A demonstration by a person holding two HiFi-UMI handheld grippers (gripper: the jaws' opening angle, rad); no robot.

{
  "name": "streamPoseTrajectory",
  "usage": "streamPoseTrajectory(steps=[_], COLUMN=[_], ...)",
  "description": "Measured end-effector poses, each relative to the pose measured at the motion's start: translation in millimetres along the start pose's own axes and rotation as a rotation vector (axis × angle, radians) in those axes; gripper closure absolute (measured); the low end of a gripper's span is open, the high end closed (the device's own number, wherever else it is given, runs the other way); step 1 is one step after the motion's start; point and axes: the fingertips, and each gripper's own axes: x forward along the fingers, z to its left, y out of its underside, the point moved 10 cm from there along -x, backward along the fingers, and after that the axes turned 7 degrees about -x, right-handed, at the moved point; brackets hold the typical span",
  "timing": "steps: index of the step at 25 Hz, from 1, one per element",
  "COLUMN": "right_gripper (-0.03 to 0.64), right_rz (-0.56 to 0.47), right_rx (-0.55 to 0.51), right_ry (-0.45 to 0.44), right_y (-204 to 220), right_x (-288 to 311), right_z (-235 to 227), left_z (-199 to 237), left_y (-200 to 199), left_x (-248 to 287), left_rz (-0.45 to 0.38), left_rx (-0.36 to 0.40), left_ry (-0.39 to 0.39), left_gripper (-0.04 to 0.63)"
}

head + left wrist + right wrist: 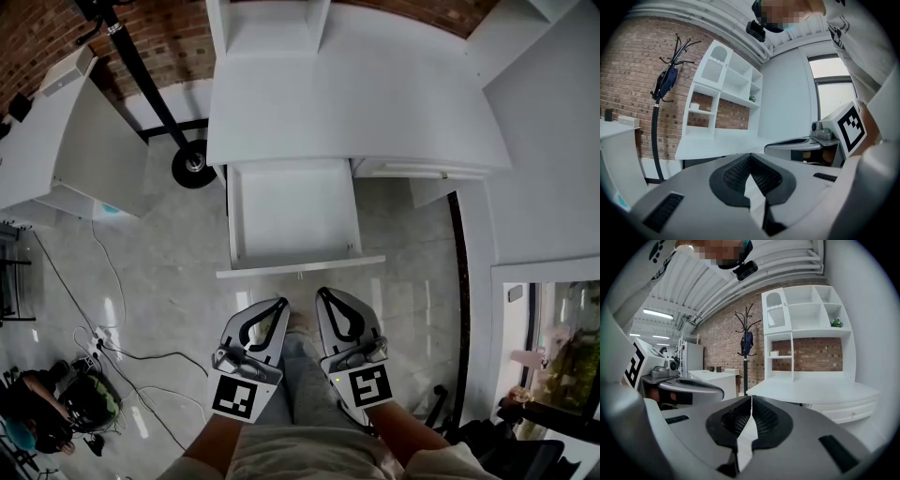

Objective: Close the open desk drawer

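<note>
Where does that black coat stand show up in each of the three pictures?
Head view: coat stand upper left, seen from above, left of the desk.
Left gripper view: coat stand at left, against the brick wall.
Right gripper view: coat stand upper centre, against the brick wall.
Shared landmark: the white shelf unit just right of it.

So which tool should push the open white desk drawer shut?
Right, narrowly: the right tool sits slightly nearer the white drawer front than the left tool; both shut, near its middle.

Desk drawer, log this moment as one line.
drawer open, empty | left gripper shut, empty | right gripper shut, empty | both short of drawer front
</note>
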Motion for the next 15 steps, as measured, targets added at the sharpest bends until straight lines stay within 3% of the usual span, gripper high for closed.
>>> streamPoseTrajectory(steps=[3,6,7,12,15], right_gripper=[0.586,0.586,0.586,0.586,0.586], right_rz=[0.012,0.026,0.032,0.102,0.166], right_rx=[-0.007,-0.027,-0.033,-0.088,-0.135], right_ry=[-0.008,-0.024,-0.030,-0.068,-0.098], right_y=[15.5,32.8,39.4,73.7,88.8], right_x=[3.7,6.4,7.5,11.9,15.6], right_z=[-1.0,-3.1,-3.3,-1.0,-2.9], left_z=[5.4,10.3,11.2,18.2,22.1], left_y=[12.1,22.5,26.9,46.1,54.8], left_x=[6.1,12.7,14.8,19.3,21.0], left_rz=[0.026,0.121,0.135,0.139,0.090], left_rx=[0.039,0.237,0.261,0.264,0.126], left_ry=[0.020,0.096,0.105,0.108,0.056], left_gripper=[0.578,0.578,0.578,0.578,0.578])
